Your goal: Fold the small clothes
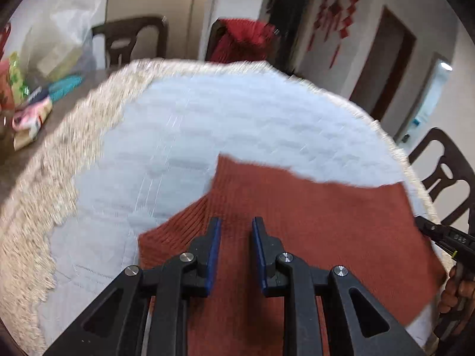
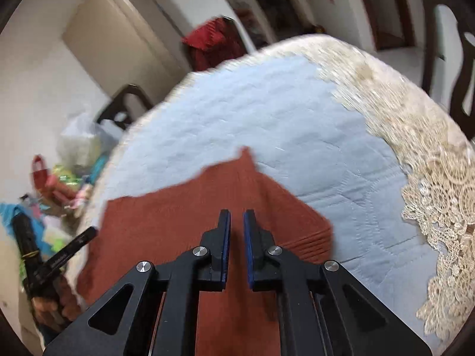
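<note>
A rust-red knit garment (image 1: 311,222) lies on a pale blue quilted mat (image 1: 207,124) at the table's near edge; it also shows in the right wrist view (image 2: 184,216). My left gripper (image 1: 236,225) hovers over its left part with a ribbed cuff or sleeve (image 1: 181,225) beside it; the jaws stand apart with nothing between them. My right gripper (image 2: 237,218) is over the garment's right part, near a ribbed edge (image 2: 311,240), jaws a narrow gap apart and empty. The other gripper shows at each view's side.
A cream lace tablecloth (image 2: 430,178) rims the mat. Bags and colourful clutter (image 1: 32,106) sit at the table's far left. Dark wooden chairs (image 1: 445,175) stand around, one draped with red cloth (image 1: 240,41).
</note>
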Demonstrator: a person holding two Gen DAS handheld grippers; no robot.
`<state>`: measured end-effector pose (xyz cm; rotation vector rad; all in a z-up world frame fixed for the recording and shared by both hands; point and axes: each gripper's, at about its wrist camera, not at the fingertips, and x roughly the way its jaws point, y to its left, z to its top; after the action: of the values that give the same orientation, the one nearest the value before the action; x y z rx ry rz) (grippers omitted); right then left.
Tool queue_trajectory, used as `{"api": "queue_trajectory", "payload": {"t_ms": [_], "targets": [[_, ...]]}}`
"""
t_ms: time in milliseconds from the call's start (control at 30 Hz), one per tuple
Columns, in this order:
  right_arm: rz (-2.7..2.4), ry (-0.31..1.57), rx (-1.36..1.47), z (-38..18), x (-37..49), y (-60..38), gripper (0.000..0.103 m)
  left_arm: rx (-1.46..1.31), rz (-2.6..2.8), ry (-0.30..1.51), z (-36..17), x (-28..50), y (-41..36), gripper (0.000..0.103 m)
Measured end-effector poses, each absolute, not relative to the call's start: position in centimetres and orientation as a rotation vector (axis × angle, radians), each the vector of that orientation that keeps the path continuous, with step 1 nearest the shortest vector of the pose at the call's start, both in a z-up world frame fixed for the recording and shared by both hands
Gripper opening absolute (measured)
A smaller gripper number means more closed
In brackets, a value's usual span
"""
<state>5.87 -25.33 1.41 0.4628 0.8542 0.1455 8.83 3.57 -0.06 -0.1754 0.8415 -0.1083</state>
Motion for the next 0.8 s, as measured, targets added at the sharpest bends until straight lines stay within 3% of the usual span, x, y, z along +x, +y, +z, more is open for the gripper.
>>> {"api": "queue_trajectory", "payload": {"t_ms": [433, 800], "targets": [[0.155, 0.839, 0.563, 1.0, 5.3, -27.6, 0.008, -0.184, -0.117, 0.82, 0.8, 7.8, 3.9, 0.024], [0.364, 0.803, 0.285, 5.3, 2.2, -17.7, 0.013, -0.147, -0.153, 0.774, 2.0, 4.0, 2.9, 0.024]]}}
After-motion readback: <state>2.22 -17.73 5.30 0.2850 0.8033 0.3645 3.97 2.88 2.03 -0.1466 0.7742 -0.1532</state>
